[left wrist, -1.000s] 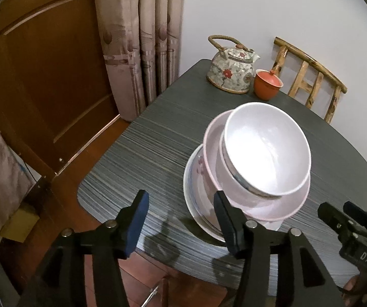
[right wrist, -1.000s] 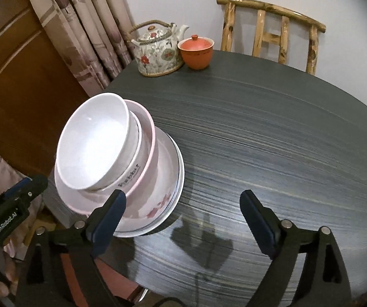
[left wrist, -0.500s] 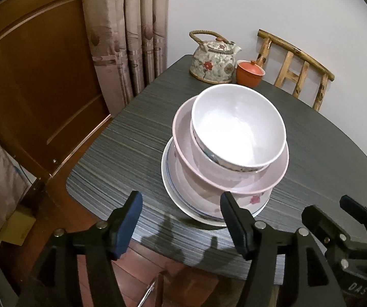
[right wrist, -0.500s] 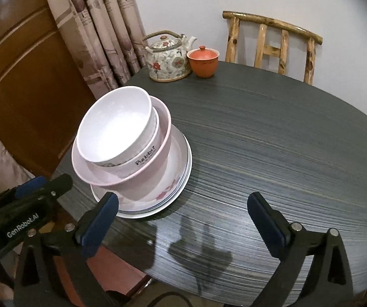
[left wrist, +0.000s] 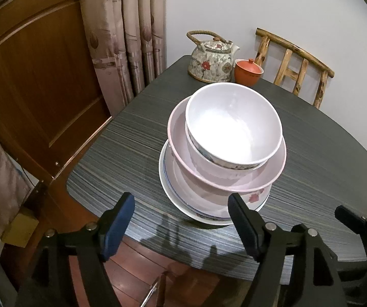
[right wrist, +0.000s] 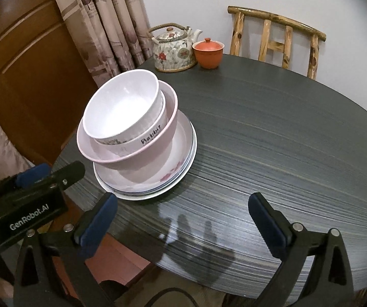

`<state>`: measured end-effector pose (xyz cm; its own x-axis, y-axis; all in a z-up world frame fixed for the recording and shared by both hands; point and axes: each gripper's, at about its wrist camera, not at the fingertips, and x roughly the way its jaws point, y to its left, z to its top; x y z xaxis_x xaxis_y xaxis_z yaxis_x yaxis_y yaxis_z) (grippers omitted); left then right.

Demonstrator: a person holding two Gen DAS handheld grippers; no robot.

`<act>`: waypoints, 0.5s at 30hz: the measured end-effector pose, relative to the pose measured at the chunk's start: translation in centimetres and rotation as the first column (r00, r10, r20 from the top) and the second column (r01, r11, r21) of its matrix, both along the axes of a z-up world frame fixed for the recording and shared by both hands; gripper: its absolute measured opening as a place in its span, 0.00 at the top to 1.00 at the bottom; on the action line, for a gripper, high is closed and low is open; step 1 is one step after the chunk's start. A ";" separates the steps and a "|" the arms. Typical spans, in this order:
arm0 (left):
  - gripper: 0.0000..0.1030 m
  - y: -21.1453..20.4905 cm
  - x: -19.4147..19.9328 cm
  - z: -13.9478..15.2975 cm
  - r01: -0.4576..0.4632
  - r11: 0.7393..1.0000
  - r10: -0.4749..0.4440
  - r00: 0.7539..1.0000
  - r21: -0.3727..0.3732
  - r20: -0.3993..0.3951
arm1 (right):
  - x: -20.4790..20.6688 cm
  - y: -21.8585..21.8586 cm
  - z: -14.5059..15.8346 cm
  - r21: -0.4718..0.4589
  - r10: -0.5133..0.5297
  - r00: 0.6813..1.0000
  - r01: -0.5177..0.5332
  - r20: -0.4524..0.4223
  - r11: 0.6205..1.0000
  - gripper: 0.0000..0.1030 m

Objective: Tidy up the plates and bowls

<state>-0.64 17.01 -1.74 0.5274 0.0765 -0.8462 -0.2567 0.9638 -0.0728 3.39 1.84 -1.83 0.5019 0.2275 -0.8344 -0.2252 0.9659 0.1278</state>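
Stack on the bench [left wrist: 137, 138]: white bowl [left wrist: 232, 125] nested in pink bowl [left wrist: 257, 179], atop plates [left wrist: 173, 194], perhaps two. It stands just ahead of the left gripper [left wrist: 180, 222], whose jaws are opening and empty. Right gripper [right wrist: 183, 220]: jaws wide apart, empty, stack ahead-left of them.

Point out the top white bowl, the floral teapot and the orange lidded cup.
top white bowl [left wrist: 232, 130], left wrist view, on its inner floor.
floral teapot [right wrist: 174, 51], right wrist view, on its patterned belly.
orange lidded cup [right wrist: 208, 55], right wrist view, on its outer wall.
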 end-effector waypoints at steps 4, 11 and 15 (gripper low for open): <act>0.25 -0.1 0.1 -0.1 0.001 1.000 -0.001 1.000 0.009 -0.006 | -0.1 -0.1 -0.1 0.000 0.002 1.000 -0.002 -0.001 1.000 0.01; 0.25 -0.1 0.4 -0.4 -0.001 1.000 0.001 1.000 0.015 -0.012 | 0.0 -0.1 -0.6 0.002 -0.002 1.000 0.002 -0.018 1.000 0.01; 0.25 0.1 0.4 -0.4 -0.008 1.000 0.009 1.000 0.018 -0.016 | 0.1 -0.1 -0.8 0.002 -0.002 1.000 0.002 -0.026 1.000 0.01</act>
<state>-0.24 17.15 -2.18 0.5127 0.0962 -0.8532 -0.2657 0.9627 -0.0512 3.44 1.76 -2.63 0.4807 0.2279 -0.8467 -0.2197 0.9661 0.1353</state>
